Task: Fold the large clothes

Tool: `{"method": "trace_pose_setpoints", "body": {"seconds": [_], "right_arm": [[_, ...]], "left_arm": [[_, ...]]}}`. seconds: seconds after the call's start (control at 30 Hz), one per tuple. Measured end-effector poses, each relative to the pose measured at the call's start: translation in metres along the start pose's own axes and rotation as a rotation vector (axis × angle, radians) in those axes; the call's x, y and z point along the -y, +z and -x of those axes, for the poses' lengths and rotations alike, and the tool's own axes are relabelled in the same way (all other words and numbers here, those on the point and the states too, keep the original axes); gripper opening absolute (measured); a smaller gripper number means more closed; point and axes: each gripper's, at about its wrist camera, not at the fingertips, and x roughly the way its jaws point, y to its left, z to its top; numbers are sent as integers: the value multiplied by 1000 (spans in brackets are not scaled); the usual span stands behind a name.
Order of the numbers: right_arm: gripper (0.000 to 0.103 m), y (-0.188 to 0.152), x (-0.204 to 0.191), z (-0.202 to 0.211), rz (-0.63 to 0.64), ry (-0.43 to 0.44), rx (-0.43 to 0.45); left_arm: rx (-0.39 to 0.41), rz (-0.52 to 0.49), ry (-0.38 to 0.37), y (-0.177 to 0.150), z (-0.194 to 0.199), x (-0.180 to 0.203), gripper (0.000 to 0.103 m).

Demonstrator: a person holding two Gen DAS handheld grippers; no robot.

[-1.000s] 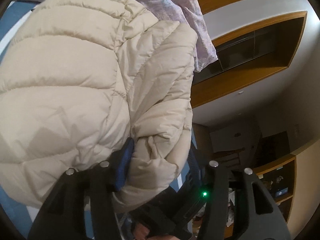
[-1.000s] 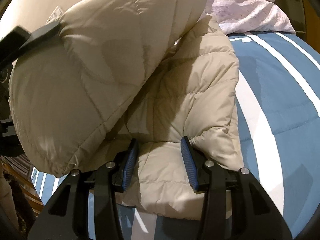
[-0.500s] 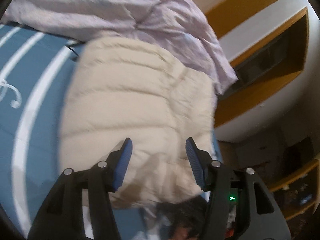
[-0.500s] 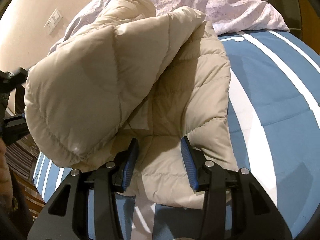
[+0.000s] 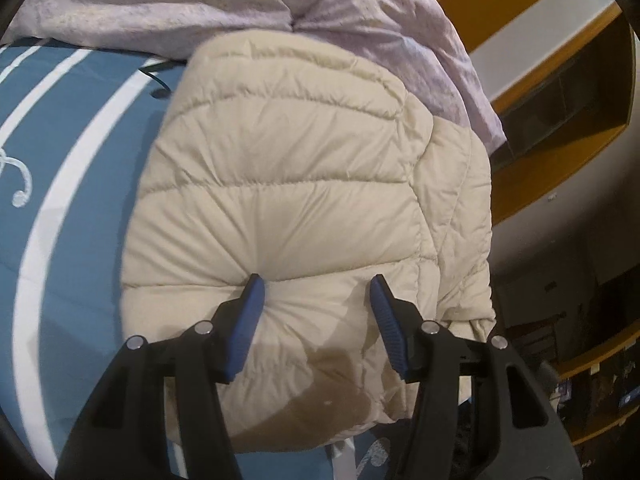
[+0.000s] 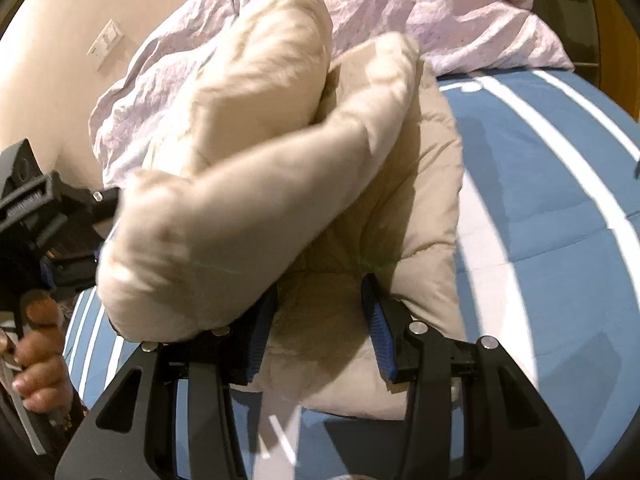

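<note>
A cream quilted puffer jacket (image 5: 296, 208) lies folded on the blue striped bed. My left gripper (image 5: 316, 284) is open, its blue fingertips resting on the jacket's near edge, holding nothing. In the right wrist view the jacket (image 6: 400, 216) lies on the bed with its upper layer (image 6: 224, 208) blurred and hanging over the lower one. My right gripper (image 6: 320, 300) is open over the lower layer; its left finger is partly hidden under the upper layer. The left gripper body (image 6: 36, 208) shows at the left edge.
A rumpled lilac duvet (image 5: 240, 4) is heaped behind the jacket, also in the right wrist view (image 6: 420, 12). The blue bedspread with white stripes (image 5: 60, 152) extends left. Wooden shelving (image 5: 560, 92) stands beyond the bed's right edge. A hand (image 6: 36, 360) grips the left handle.
My left gripper let go of the jacket's folded-over part and opened. That part dropped onto the rest of the jacket. The right gripper stayed open in place.
</note>
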Motion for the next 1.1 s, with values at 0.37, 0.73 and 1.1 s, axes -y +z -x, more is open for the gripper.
{"method": "trace_pose_setpoints", "body": {"seconds": [0.37,0.73,1.1], "right_arm": [[46,22,50,43,-77,-179,99],[44,46,20,58,-8,-110,170],[40,38,-5,42,60,-81,144]], "left_arm": [[-26,-49,8,-15,-22,13,54],[-38,-91,25,-21,-35,22,54],[-44,-110,31,-24,-42,24,55]]}}
